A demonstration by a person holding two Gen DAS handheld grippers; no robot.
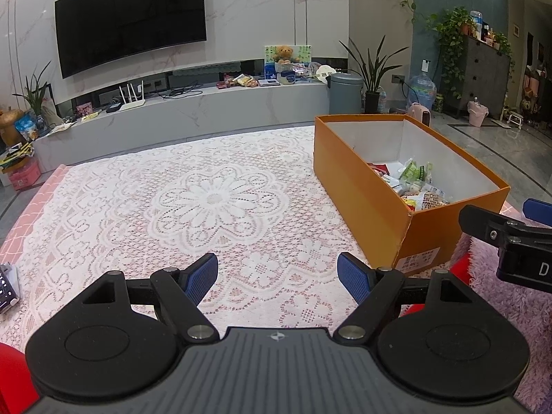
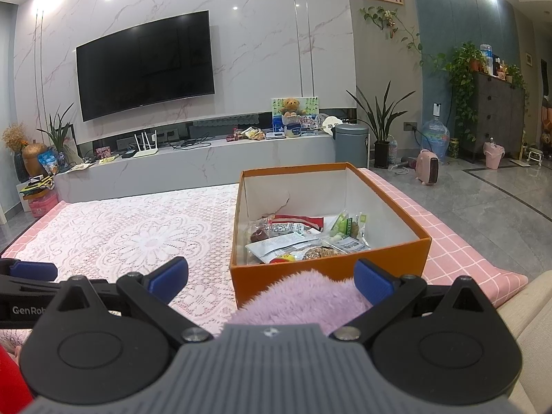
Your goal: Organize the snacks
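An open orange box [image 1: 358,186] stands on the right part of the lace-covered table [image 1: 193,200]; in the right wrist view the box [image 2: 327,269] is straight ahead. Several snack packets [image 2: 303,238] lie inside it, also seen in the left wrist view [image 1: 410,183]. My left gripper [image 1: 277,276] is open and empty over the near part of the table, left of the box. My right gripper [image 2: 270,279] is open and empty, just short of the box's near wall. Its tip shows in the left wrist view [image 1: 503,227].
A fluffy purple cloth [image 2: 303,296] lies under the right gripper at the table's near edge. A remote-like device [image 1: 7,286] lies at the table's left edge. A TV cabinet [image 2: 207,162] with clutter stands beyond the table. A grey bin [image 2: 352,145] and plants stand at the back right.
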